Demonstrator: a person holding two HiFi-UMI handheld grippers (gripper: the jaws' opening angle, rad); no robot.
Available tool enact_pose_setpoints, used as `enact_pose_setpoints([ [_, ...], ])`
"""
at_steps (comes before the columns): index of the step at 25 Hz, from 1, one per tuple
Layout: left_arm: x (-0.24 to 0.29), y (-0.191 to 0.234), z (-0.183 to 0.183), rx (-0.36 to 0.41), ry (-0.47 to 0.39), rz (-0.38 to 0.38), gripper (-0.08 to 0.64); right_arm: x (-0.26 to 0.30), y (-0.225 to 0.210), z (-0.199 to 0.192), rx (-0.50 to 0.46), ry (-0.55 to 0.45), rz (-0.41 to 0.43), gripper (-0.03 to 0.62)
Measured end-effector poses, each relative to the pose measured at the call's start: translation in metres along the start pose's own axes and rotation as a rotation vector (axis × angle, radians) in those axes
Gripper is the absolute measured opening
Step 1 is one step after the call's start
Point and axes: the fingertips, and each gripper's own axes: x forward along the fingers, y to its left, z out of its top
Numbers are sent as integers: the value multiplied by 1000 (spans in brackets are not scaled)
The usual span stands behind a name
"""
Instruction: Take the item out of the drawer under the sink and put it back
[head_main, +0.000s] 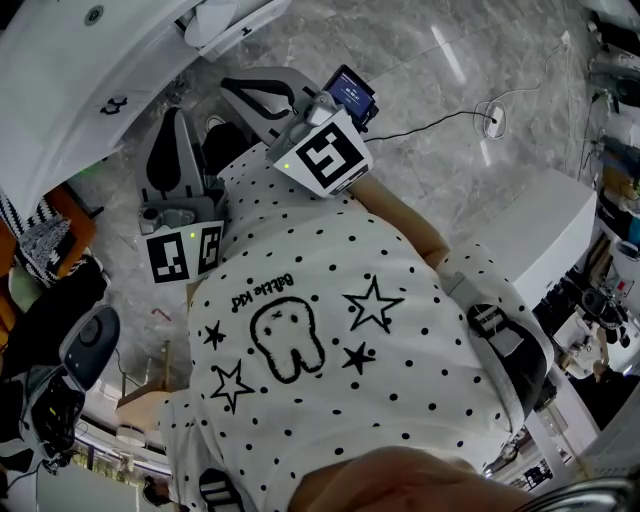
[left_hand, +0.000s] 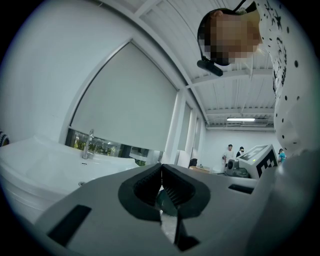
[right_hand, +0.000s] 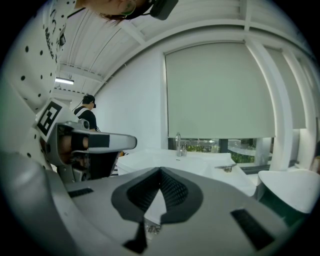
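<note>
two pairs of fingers, both closed w/ nothing btwn them. left fingers (left_hand: 145, 189) meet at the tips, and only background shows thru the small gap lower down. right fingers (right_hand: 176, 191) are the same: tips touching, empty. left gripper (left_hand: 161, 166) points roughly level and right gripper (right_hand: 160, 171) dips a little. both are held close to the person's dotted shirt (head_main: 330, 330) and near each other; the right one's marker cube (left_hand: 261, 160) shows just beside in the left gripper view.

white sink (left_hand: 40, 165) w/ its faucet (left_hand: 87, 145) lies ahead of both. the drawer under it is in no view, nor is the item, so can't tell if the item sits inside. the scene fits an item waiting in a shut drawer or one already back in it.

risks, as i judge them:
- the head view is mostly shirt and the drawer front is out of sight. any reach below the sink would be part blind and could knock the sink rim or the cabinet.
- closed fingers can't take a handle or the item; pushed in like this they'd prob shove it or slip off.
- the grippers are so near each other that swinging one could clip the other's cube.
- cable (head_main: 440, 122) runs across the marble floor (head_main: 480, 60) not far off, so a step that way could snag it.
</note>
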Motion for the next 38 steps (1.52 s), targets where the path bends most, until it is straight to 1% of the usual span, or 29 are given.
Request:
enact_pose_setpoints([
  [8, 0, 1, 0, -2, -2, 4, 5, 1, 0, 0, 0, 3, 3, 12],
  [13, -4, 2, -6, 15, 11, -7, 5, 0, 0, -2, -1, 2, 2, 12],
  [16, 1, -1, 1, -3, -6, 3, 5, -1, -1, -1, 1, 2, 1, 12],
  [22, 0, 0, 1, -4, -9, 4, 5, 0, 0, 0, -1, 1, -1, 12],
  [26, -2, -1, -1, 12, 4, -6, 5, -1, 0, 1, -3, 1, 0, 12],
  [33, -2, -1, -4, 6, 16, -3, 5, 0, 1, 0, -2, 7, 5, 12],
  [38, -3, 0, -4, 12, 9, -9, 5, -1, 1, 0, -3, 6, 3, 12],
])
